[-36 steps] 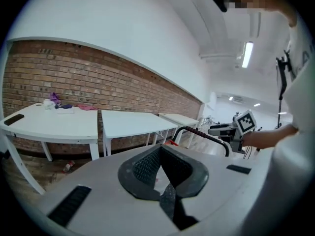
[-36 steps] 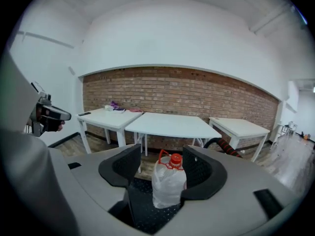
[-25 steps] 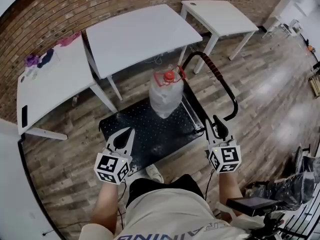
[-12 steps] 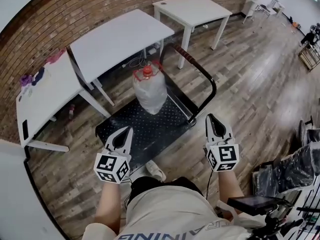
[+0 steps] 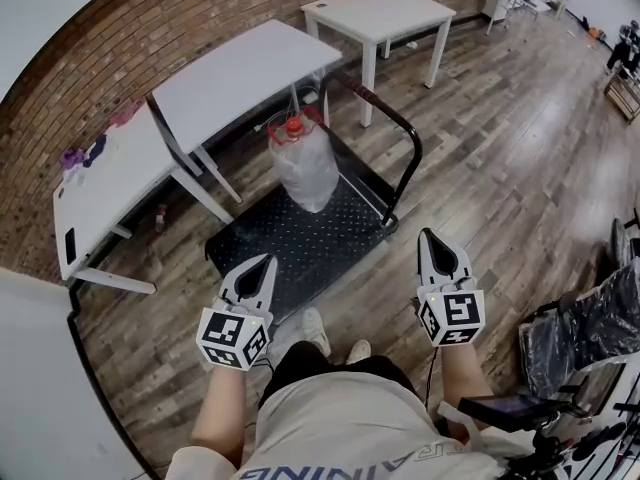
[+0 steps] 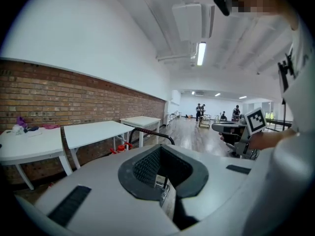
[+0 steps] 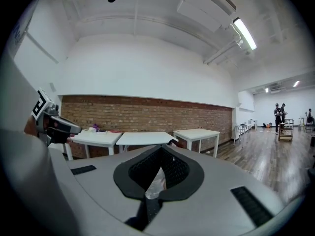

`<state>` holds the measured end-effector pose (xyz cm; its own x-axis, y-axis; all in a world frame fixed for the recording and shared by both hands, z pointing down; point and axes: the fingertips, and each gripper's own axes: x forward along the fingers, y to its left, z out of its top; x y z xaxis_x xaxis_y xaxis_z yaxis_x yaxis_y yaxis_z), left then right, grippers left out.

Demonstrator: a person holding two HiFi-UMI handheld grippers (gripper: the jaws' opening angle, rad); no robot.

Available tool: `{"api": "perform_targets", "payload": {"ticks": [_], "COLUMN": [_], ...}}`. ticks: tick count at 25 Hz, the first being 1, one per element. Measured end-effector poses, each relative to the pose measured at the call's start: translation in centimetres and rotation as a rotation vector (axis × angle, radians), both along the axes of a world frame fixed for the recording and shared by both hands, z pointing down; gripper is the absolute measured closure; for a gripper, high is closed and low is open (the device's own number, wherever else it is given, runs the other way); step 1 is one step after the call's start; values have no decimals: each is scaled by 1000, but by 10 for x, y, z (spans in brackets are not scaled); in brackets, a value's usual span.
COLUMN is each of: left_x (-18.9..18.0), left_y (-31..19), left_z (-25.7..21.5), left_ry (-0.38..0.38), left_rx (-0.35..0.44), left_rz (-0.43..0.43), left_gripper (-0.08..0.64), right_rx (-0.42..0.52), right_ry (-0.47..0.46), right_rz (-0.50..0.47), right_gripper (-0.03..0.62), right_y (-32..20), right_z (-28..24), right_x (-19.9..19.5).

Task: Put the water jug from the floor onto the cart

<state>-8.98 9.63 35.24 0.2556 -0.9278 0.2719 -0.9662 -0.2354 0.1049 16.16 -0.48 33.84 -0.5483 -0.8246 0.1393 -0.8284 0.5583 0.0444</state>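
The water jug [image 5: 303,168] stood upright on the cart [image 5: 262,240]; the right hand-held gripper [image 5: 428,233] had just closed empty, the left hand-held gripper [image 5: 268,259] was pressed together, both well clear, indicating placement complete.

Left claw [image 5: 268,260] shut; right claw [image 5: 429,234] just closed, empty.

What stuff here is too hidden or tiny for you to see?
- Cart wheels: head view, under the black deck.
- Water jug body: left gripper view, behind the left gripper; only its red top shows.
- Small things on the white table: head view, too tiny.
- Far people: right gripper view, tiny.
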Motion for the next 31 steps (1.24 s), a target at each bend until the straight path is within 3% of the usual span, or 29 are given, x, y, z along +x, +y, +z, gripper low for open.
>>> {"api": "perform_targets", "payload": {"ticks": [10,21,31], "left_x": [-9,-76,-91], "left_y": [20,35,31], "left_z": [-16,-23,-21], "left_ry": [5,39,59], "left_rx": [26,78,68], "left_rz": [3,-41,-31], "left_gripper": [560,560,560], "right_rx": [2,63,57], "right_ry": [23,98,116], "right_rz": [10,-73,-82], "right_gripper": [589,589,589], "right_y": [30,42,43], "right_z": [-14,-44,-41], "right_x": [2,-80,-101]}}
